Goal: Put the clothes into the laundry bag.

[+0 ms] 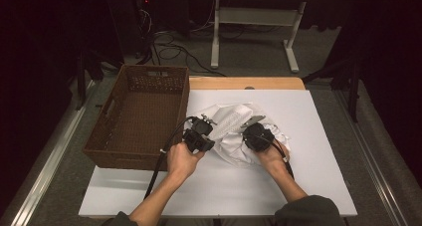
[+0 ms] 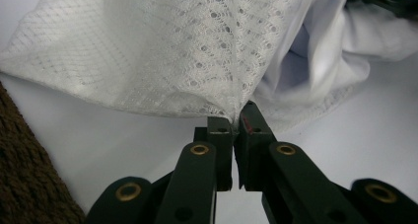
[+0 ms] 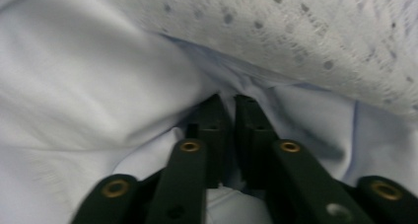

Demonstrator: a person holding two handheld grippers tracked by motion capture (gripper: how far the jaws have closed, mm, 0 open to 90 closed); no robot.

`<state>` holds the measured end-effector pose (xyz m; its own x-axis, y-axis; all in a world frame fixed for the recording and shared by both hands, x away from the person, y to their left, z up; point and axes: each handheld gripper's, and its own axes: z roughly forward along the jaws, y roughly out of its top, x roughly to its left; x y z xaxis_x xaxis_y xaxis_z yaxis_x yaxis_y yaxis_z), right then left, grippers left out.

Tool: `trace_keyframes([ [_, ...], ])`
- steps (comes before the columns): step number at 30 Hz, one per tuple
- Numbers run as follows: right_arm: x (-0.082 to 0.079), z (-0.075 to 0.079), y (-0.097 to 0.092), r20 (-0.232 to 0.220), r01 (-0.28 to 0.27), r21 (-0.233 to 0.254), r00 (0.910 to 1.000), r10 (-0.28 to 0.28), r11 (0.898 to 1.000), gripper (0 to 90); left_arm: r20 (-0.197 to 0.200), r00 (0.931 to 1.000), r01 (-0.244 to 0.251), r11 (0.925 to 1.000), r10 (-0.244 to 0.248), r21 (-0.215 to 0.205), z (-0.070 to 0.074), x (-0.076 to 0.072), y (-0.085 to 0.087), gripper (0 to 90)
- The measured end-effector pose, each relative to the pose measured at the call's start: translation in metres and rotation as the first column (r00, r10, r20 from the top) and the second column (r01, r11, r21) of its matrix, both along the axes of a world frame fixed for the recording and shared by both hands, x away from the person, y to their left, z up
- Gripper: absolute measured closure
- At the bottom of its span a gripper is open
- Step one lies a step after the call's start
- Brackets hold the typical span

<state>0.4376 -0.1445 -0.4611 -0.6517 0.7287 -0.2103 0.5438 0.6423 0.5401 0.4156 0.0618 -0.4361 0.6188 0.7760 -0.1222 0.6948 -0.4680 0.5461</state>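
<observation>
— What does the white garment (image 1: 234,129) look like?
— Crumpled, two layers: an open lacy knit over smooth plain fabric.
— Where does it lie relative to the left gripper (image 2: 235,119)?
— Just ahead of it, the lace edge pinched at the tips, fanning upward.
— And the right gripper (image 3: 230,101)?
— Its tips are buried in the smooth folds, lace above.
</observation>
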Motion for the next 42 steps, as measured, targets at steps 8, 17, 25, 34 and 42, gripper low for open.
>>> trace_keyframes([
  [8, -0.037, 0.026, -0.004, 0.037, -0.083, 0.081, 0.9961, 0.08, 0.993, 59.0, -0.005, 1.0, -0.002, 1.0, 0.002, -0.006, -0.002, 0.001, 0.0, 85.6],
  [17, -0.065, 0.017, 0.023, 0.02, -0.234, 0.036, 0.9723, 0.233, 0.972, 42.7, -0.006, 1.0, -0.002, 0.9999, 0.002, -0.013, -0.001, 0.001, -0.002, 85.5],
  [25, -0.032, -0.004, 0.037, -0.014, -0.154, -0.027, 0.9881, 0.153, 0.988, 86.4, -0.006, 0.9999, 0.011, 0.9999, -0.011, -0.011, -0.001, -0.003, -0.001, 85.8],
  [34, 0.016, -0.004, 0.022, 0.039, 0.032, -0.038, 0.9988, -0.03, 0.999, 89.8, 0.032, 0.9986, 0.041, 0.9988, -0.042, 0.028, 0.005, -0.016, 0.002, 86.9],
  [42, 0.017, -0.009, 0.035, 0.028, -0.002, -0.01, 0.9996, 0.002, 1.0, 73.4, -0.02, 0.9998, 0.004, 1.0, -0.004, -0.008, -0.011, -0.015, 0.002, 76.4],
])
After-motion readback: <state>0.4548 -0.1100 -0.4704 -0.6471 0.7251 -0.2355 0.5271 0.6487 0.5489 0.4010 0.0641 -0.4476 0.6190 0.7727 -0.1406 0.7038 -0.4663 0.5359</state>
